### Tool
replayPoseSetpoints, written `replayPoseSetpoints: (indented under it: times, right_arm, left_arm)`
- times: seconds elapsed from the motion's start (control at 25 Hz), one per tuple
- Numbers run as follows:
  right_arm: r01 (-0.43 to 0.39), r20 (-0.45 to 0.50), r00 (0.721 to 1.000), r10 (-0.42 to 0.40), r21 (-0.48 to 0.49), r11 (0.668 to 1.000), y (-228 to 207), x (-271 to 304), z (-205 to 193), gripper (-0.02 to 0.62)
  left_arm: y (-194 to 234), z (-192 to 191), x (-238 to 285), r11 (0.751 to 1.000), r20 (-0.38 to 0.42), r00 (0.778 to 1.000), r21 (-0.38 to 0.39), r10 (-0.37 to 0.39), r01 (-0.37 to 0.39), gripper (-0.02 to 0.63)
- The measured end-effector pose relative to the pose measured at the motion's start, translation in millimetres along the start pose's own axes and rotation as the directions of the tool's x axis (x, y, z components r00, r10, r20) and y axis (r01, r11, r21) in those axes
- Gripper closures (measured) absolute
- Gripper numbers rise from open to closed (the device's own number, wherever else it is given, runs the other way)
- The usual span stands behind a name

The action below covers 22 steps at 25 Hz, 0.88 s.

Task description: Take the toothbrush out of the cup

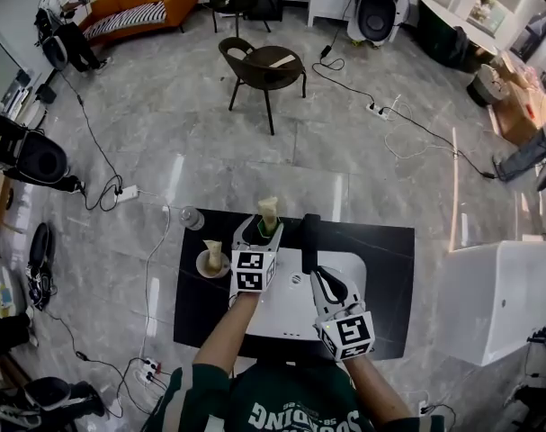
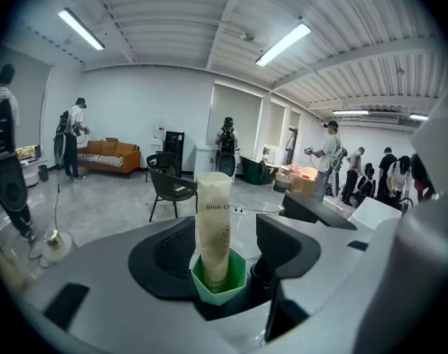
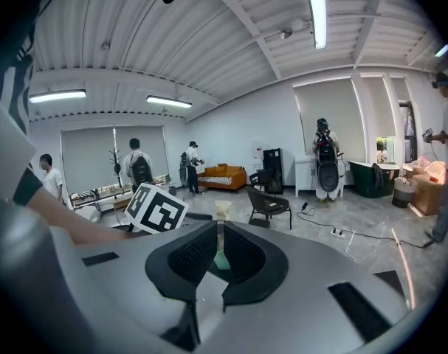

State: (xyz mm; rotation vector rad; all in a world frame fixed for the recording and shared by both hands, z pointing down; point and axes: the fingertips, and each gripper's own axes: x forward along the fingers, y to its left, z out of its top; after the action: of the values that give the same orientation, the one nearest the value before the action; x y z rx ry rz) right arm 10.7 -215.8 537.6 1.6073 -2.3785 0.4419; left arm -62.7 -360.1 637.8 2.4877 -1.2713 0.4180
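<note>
A small green cup (image 1: 269,229) stands at the far edge of the black table (image 1: 380,268), and a tall cream tube-shaped pack (image 1: 268,210) stands upright in it. My left gripper (image 1: 262,234) reaches around the cup. In the left gripper view its jaws stand wide, one on each side of the cup (image 2: 218,277) and the pack (image 2: 212,227), and I see no pad pressing. My right gripper (image 1: 322,275) hovers over the white basin, to the right of the cup and nearer to me, with its jaws together and nothing held. Through the slit of the right gripper (image 3: 219,251) I see the cup (image 3: 221,261).
A white basin (image 1: 290,309) fills the table's middle, with a black upright fixture (image 1: 310,239) at its far rim. A second cup on a saucer (image 1: 212,260) and a clear bottle (image 1: 192,217) stand to the left. A dark chair (image 1: 265,68) and floor cables lie beyond.
</note>
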Motion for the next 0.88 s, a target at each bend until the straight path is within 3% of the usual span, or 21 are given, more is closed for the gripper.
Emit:
replayPoseSetpoints:
  times: [0.44,0.6,0.88]
  right_arm:
    - [-0.002,-0.038,0.999,0.004,0.036,0.999,-17,8,-16,0.552]
    - [0.004,-0.037,0.999,-0.002,0.042,0.999,-21,7,-16,0.552]
    - [0.014,-0.026,1.0,-0.012,0.052,0.999,-23,1,-16,0.552]
  left_arm:
    - [15,-14,27,1.0,-0.049,0.999,-0.023,0.003,-0.004,0.355]
    - [12,-14,28,1.0,-0.051,0.999,-0.006,-0.013,0.013,0.434]
    - [6,-6,20,1.0,-0.024,0.999,0.017,-0.026,0.027,0.443]
